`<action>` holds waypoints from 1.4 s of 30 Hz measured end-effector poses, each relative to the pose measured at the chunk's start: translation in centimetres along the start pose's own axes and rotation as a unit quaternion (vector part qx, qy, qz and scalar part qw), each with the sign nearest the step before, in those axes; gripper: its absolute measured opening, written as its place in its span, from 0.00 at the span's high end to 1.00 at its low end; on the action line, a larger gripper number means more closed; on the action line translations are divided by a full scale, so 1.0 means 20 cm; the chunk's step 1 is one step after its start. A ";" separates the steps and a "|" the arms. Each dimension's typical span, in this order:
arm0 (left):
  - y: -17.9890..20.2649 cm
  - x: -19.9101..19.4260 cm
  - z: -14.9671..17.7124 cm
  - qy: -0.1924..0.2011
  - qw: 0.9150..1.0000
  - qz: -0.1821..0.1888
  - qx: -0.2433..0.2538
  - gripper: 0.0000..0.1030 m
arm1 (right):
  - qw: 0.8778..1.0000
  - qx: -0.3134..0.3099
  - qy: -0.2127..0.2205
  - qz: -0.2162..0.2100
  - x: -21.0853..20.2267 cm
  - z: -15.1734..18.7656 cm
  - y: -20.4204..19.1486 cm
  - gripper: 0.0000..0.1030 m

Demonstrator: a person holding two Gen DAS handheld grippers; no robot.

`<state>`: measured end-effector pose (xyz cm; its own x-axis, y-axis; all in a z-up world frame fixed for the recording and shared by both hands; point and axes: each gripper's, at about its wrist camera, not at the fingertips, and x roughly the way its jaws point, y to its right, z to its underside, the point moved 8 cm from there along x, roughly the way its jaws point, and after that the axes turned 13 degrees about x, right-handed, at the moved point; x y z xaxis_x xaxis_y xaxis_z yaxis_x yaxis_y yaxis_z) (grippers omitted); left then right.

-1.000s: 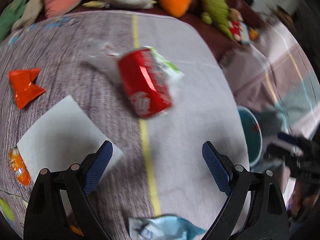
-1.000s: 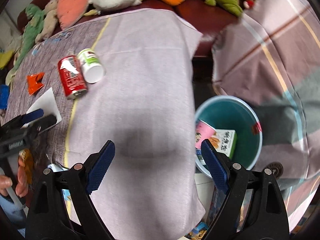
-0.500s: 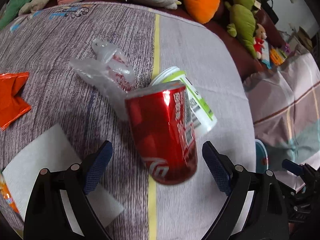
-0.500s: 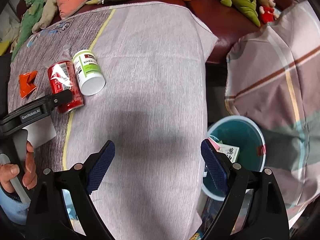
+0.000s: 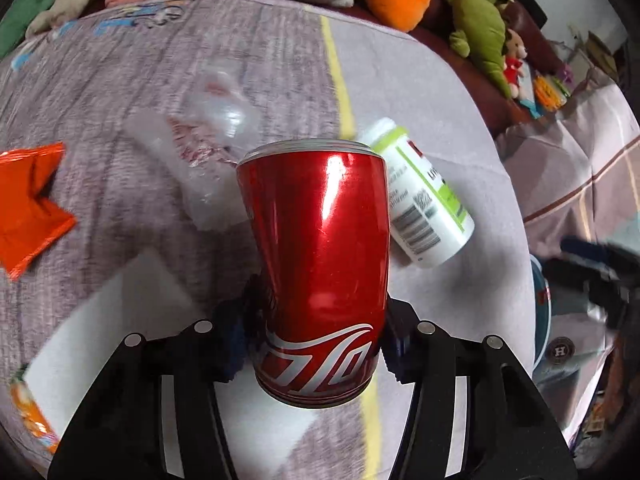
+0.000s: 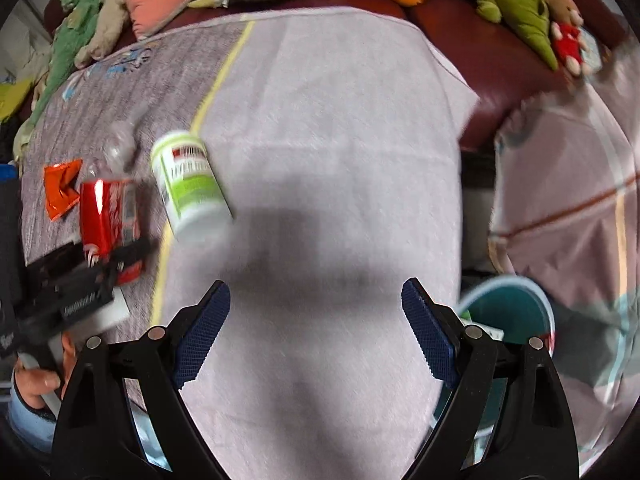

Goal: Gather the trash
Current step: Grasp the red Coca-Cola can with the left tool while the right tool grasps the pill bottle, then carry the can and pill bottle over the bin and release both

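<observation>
In the lower centre of the left wrist view, the left gripper point(image 5: 320, 344) has closed in from wide open a moment ago and now clamps the base of the red soda can point(image 5: 320, 264), its blue pads pressed to either side; half a second back the can lay loose between spread fingers. That likely settles the grasp, so the carry to the teal bin point(image 6: 508, 312), at the lower right of the right wrist view, comes next. Just behind the can, right of centre, the white-and-green supplement bottle point(image 5: 424, 208) lies on the cloth-covered desk point(image 5: 400, 80), with a crumpled clear plastic wrapper point(image 5: 208, 152) to the upper left and an orange wrapper point(image 5: 28, 204) at the left edge. The right gripper point(image 6: 316, 332) hangs released and empty over bare cloth.
</observation>
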<state>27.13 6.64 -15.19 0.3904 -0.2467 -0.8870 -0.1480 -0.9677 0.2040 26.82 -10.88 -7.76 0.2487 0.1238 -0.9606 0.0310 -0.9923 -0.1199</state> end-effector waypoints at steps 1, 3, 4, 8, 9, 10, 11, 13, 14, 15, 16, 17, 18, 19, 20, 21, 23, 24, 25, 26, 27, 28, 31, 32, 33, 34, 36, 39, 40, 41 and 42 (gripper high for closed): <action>-0.03 -0.01 0.01 -0.001 1.000 0.002 0.000 0.47 | 1.000 -0.006 0.000 -0.006 0.01 -0.03 -0.04 0.19; -0.07 -0.03 0.03 -0.003 1.000 0.006 -0.003 0.47 | 1.000 -0.019 -0.003 -0.016 0.04 -0.07 -0.13 0.19; -0.09 -0.04 0.04 -0.003 1.000 0.009 -0.004 0.47 | 0.999 -0.027 -0.005 -0.022 0.05 -0.08 -0.18 0.19; -0.15 -0.06 0.05 0.000 1.000 0.018 -0.014 0.47 | 0.997 -0.056 -0.030 -0.052 0.13 -0.12 -0.38 0.19; -0.16 -0.06 0.06 0.000 1.000 0.020 -0.018 0.47 | 0.996 -0.060 -0.035 -0.056 0.15 -0.12 -0.41 0.19; -0.17 -0.06 0.07 0.001 1.000 0.023 -0.021 0.47 | 0.995 -0.063 -0.042 -0.063 0.17 -0.13 -0.44 0.19; -0.18 -0.06 0.07 0.002 0.999 0.026 -0.023 0.46 | 0.994 -0.066 -0.051 -0.071 0.20 -0.13 -0.48 0.22; -0.18 -0.06 0.08 0.006 0.999 0.031 -0.026 0.46 | 0.992 -0.069 -0.065 -0.083 0.25 -0.13 -0.52 0.24; -0.17 -0.06 0.07 0.006 0.999 0.031 -0.026 0.46 | 0.991 -0.069 -0.070 -0.087 0.27 -0.12 -0.53 0.25; -0.18 -0.06 0.07 0.007 0.999 0.032 -0.026 0.46 | 0.990 -0.069 -0.079 -0.093 0.29 -0.11 -0.55 0.25; -0.18 -0.06 0.08 0.008 0.999 0.032 -0.026 0.46 | 0.989 -0.068 -0.086 -0.100 0.31 -0.11 -0.57 0.25; -0.18 -0.06 0.08 0.008 0.999 0.032 -0.026 0.46 | 0.987 -0.066 -0.093 -0.110 0.32 -0.10 -0.58 0.25; -0.18 -0.06 0.08 0.009 0.999 0.031 -0.026 0.46 | 0.986 -0.064 -0.098 -0.118 0.34 -0.08 -0.60 0.25; -0.18 -0.06 0.08 0.010 0.999 0.031 -0.026 0.46 | 0.985 -0.065 -0.101 -0.122 0.35 -0.07 -0.61 0.25; -0.19 -0.07 0.09 0.011 0.999 0.031 -0.027 0.46 | 0.984 -0.067 -0.105 -0.126 0.36 -0.06 -0.63 0.25; -0.20 -0.07 0.09 0.011 0.999 0.031 -0.029 0.46 | 0.983 -0.069 -0.108 -0.128 0.37 -0.05 -0.64 0.25; -0.20 -0.08 0.10 0.013 0.999 0.031 -0.031 0.46 | 0.981 -0.067 -0.116 -0.141 0.38 -0.02 -0.66 0.36; -0.20 -0.08 0.10 0.014 0.999 0.028 -0.030 0.46 | 0.979 -0.063 -0.122 -0.152 0.38 -0.01 -0.67 0.45; -0.20 -0.08 0.10 0.014 0.999 0.024 -0.027 0.46 | 0.979 -0.062 -0.117 -0.153 0.38 -0.01 -0.67 0.51; -0.19 -0.09 0.11 0.013 1.000 0.016 -0.022 0.46 | 0.980 -0.066 -0.114 -0.149 0.37 0.00 -0.67 0.51; -0.18 -0.09 0.11 0.012 1.000 0.009 -0.017 0.46 | 0.981 -0.068 -0.112 -0.145 0.36 0.02 -0.66 0.51; -0.17 -0.10 0.11 0.011 1.000 0.005 -0.012 0.46 | 0.981 -0.066 -0.111 -0.143 0.36 0.03 -0.64 0.51; -0.11 -0.13 0.12 0.011 1.000 0.002 0.003 0.46 | 0.986 -0.056 -0.093 -0.130 0.32 0.05 -0.54 0.51; -0.09 -0.14 0.12 0.011 1.000 0.000 0.008 0.46 | 0.986 -0.045 -0.091 -0.130 0.30 0.06 -0.49 0.51; -0.07 -0.15 0.11 0.012 1.000 -0.001 0.013 0.47 | 0.987 -0.031 -0.086 -0.130 0.27 0.07 -0.43 0.51; -0.03 -0.16 0.11 0.013 1.000 0.000 0.019 0.47 | 0.988 -0.023 -0.081 -0.128 0.25 0.08 -0.39 0.51; 0.03 -0.18 0.10 0.015 0.999 0.003 0.031 0.47 | 0.990 -0.005 -0.065 -0.124 0.19 0.10 -0.27 0.51; 0.16 -0.22 0.10 0.017 0.998 0.007 0.052 0.46 | 0.991 0.018 -0.045 -0.125 0.09 0.14 -0.12 0.51; 0.21 -0.23 0.10 0.017 0.998 0.009 0.060 0.46 | 0.991 0.026 -0.036 -0.124 0.05 0.15 -0.06 0.51; 0.27 -0.23 0.10 0.017 0.998 0.012 0.067 0.46 | 0.991 0.032 -0.030 -0.126 0.02 0.16 -0.01 0.51; 0.33 -0.23 0.10 0.016 0.997 0.016 0.075 0.46 | 0.990 0.043 -0.019 -0.130 -0.03 0.18 0.06 0.51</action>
<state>22.42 1.55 -10.55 0.4110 -0.2815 -0.8671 -0.2948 -0.9411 0.1658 23.21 -12.07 -8.31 0.2060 0.3763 -0.9033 0.0057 -0.9236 -0.3834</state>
